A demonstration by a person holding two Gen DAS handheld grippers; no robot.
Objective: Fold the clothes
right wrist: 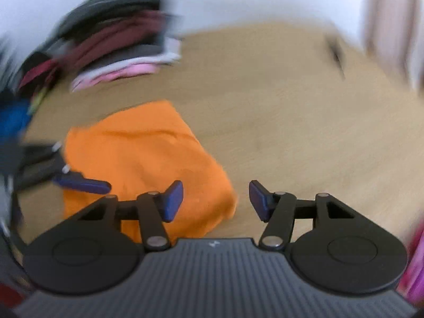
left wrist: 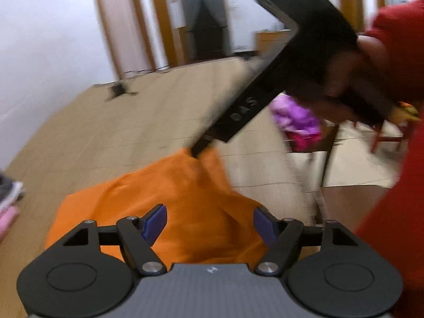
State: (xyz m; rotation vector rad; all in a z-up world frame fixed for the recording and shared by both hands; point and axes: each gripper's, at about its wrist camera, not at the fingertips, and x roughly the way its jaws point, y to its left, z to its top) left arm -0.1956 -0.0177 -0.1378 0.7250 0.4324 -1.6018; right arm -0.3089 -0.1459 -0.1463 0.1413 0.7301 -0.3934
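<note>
An orange garment (left wrist: 172, 198) lies folded into a rough rectangle on a tan woven mat (left wrist: 119, 137). In the left wrist view my left gripper (left wrist: 210, 224) hovers over its near part, jaws open, nothing between the blue pads (left wrist: 156, 222). My right gripper (left wrist: 201, 147), held by a hand (left wrist: 341, 76), reaches down to the garment's far edge. In the right wrist view the right gripper (right wrist: 216, 201) stands open over the mat (right wrist: 291, 132), just off the corner of the orange garment (right wrist: 140, 153). The left gripper's blue fingertip (right wrist: 84, 185) rests at the garment's left side. Both views are blurred.
A stack of folded clothes (right wrist: 119, 61) sits on the mat beyond the garment, its edge also at the left (left wrist: 9, 201). A purple and pink clothes pile (left wrist: 294, 122) lies off the mat's right edge. A small dark object (left wrist: 119, 90) lies at the far end. A red-clad person (left wrist: 397, 185) stands right.
</note>
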